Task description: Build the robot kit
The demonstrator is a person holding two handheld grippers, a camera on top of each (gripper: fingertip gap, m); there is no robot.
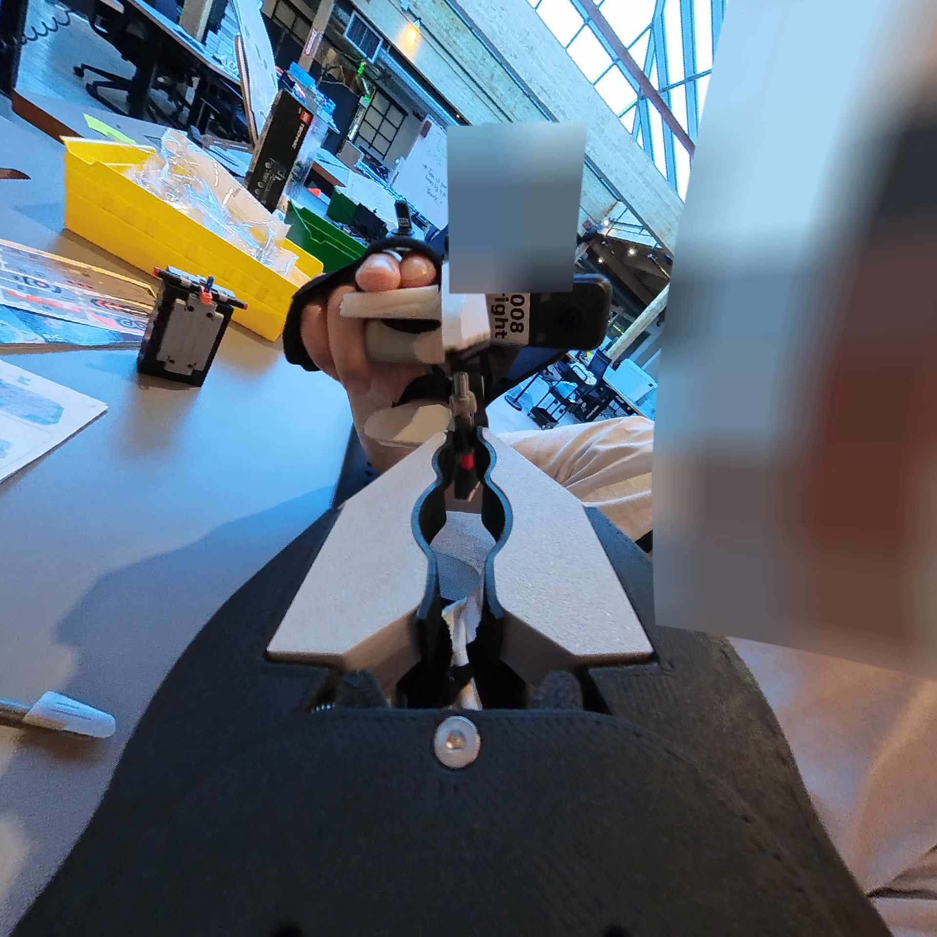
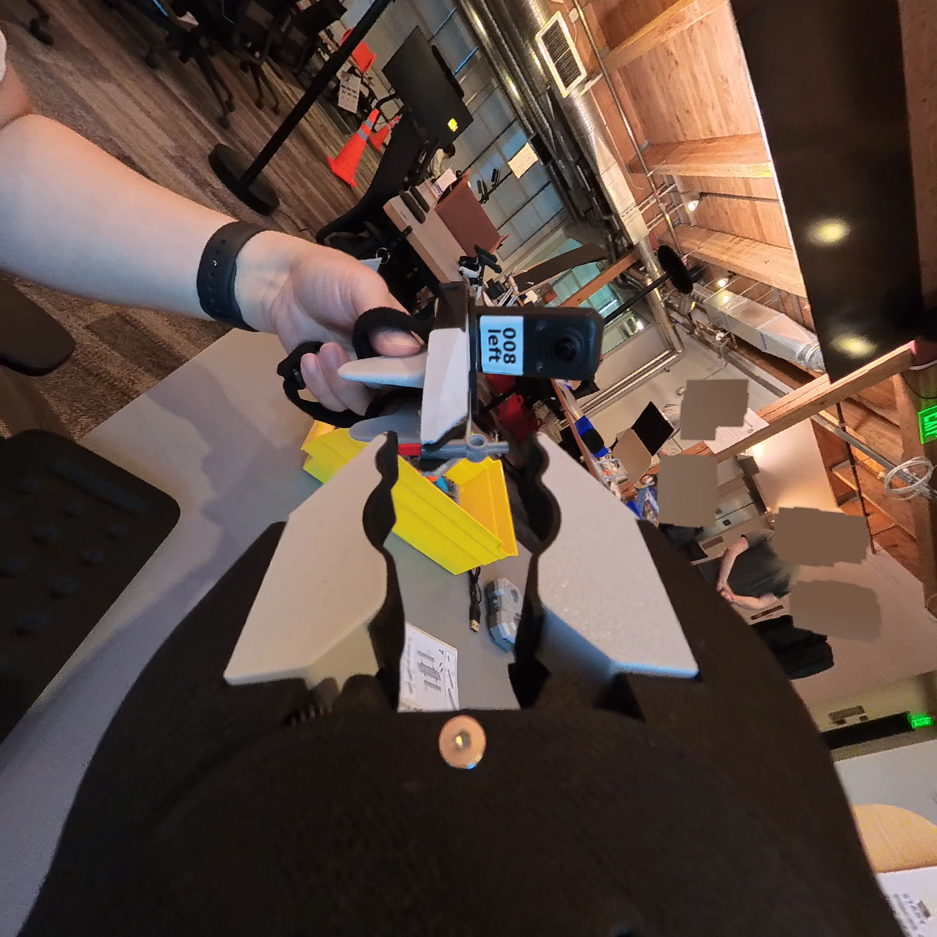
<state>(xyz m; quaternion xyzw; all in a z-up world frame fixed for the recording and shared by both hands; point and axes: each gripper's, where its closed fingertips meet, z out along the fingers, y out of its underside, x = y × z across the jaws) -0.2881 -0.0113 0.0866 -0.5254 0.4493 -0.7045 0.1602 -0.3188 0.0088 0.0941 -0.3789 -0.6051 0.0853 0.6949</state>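
left wrist view, going left to right: printed sheets (image 1: pixel 45 299) hang off the left edge on the grey table (image 1: pixel 167 481), with a white-capped marker (image 1: pixel 71 715) at the lower left. just right of the sheets stands a small black and grey brick-built block (image 1: pixel 185 329), and behind it in the upper left sits a yellow bin (image 1: pixel 152 218) stuffed with clear bags. the middle stretch of table in front of the block is open. centre frame, the left gripper (image 1: pixel 464 446) has its jaws drawn narrow, pinched on a thin black rod with a red band (image 1: pixel 464 464). the rod runs up toward the right gripper (image 1: pixel 459 390), held in a hand (image 1: pixel 355 324) just above.

right wrist view shows stuff the other doesn't: the bare forearm and black wristband (image 2: pixel 223 276) coming in from the left, a dark chair seat (image 2: pixel 61 547) at the left edge, and lower centre a usb cable (image 2: pixel 474 603) beside a grey brick piece (image 2: pixel 502 611) on the table, plus a paper sheet (image 2: pixel 428 669). here the right gripper (image 2: pixel 461 451) has its jaws spread fairly wide, tips either side of a grey cross-shaped connector (image 2: pixel 474 445). can't tell if they actually touch it. orange cones (image 2: pixel 355 147) sit far off at the upper middle.
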